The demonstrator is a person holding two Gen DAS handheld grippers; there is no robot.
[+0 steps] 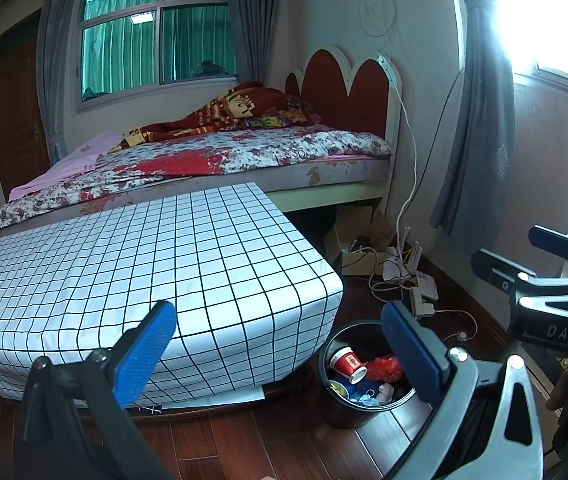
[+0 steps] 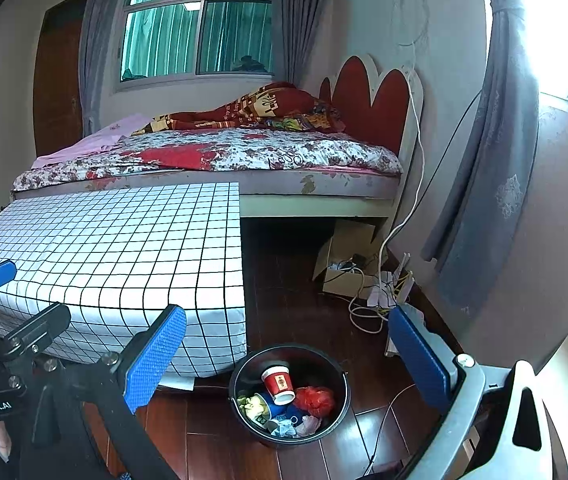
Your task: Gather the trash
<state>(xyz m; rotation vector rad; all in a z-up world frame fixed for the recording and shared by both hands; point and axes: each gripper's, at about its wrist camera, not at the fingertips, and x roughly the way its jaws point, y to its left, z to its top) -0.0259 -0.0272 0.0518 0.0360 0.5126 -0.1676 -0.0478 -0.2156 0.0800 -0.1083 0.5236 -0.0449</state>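
A black trash bin (image 1: 334,404) stands on the wooden floor by the corner of the low table; it also shows in the right wrist view (image 2: 239,404). Inside lie a red paper cup (image 1: 348,364) (image 2: 278,385), a red crumpled wrapper (image 1: 383,367) (image 2: 316,399), a blue cup and pale scraps. My left gripper (image 1: 284,344) is open and empty, above the table edge and the bin. My right gripper (image 2: 288,348) is open and empty above the bin; its body shows at the right of the left wrist view (image 1: 544,292).
A low table under a white checked cloth (image 1: 143,272) (image 2: 115,248) stands before a bed (image 1: 243,152). Cardboard boxes, a router and tangled cables (image 1: 388,264) (image 2: 364,280) lie on the floor by the wall. A grey curtain (image 2: 492,160) hangs at the right.
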